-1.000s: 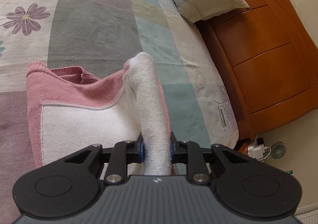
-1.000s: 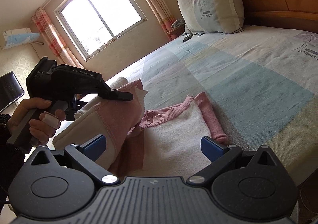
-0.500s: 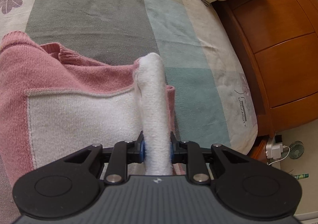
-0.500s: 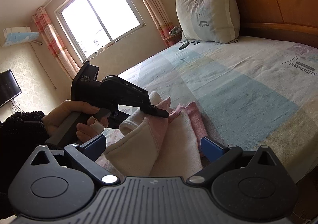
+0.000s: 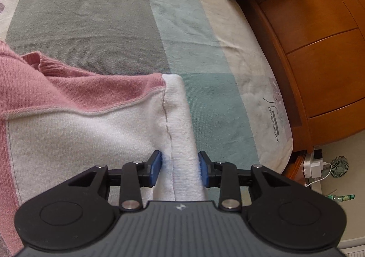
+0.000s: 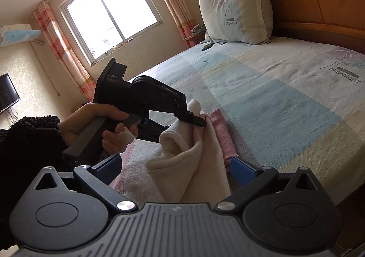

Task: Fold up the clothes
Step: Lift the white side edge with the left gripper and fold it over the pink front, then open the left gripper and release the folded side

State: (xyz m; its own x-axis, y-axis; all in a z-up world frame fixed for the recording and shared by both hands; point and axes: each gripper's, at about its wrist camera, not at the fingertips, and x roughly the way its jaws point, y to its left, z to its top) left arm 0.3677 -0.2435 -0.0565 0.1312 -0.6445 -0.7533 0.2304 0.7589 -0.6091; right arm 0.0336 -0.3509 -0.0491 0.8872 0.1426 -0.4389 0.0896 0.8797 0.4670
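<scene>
**Bedroom: sweater fold released on the bed**

Striped bedspread (image 5: 127, 29) carries the pink-and-white sweater (image 5: 75, 134). Left gripper (image 5: 180, 169) has just been opening; the white folded sleeve (image 5: 182, 154) lies loose between its fingers. Right gripper (image 6: 175, 165) gapes wide, empty, sweater just beyond.

The left wrist camera sits just behind the left gripper (image 5: 180, 168) and looks steeply down along its fingers, very close to the pink-and-white sweater (image 5: 79, 129) on the bed (image 5: 95, 24). Beyond the sweater it faces the bed's edge, the wooden headboard (image 5: 319, 52) and a strip of floor.

The right wrist camera rides behind the right gripper (image 6: 175, 168) and looks more nearly level across the bed toward the window (image 6: 109, 11) and the pillow (image 6: 235, 11), from beside the sweater. It sees the left gripper from the side, over the sweater. Both views share the sweater, the bedsheet, pillow and headboard.
</scene>
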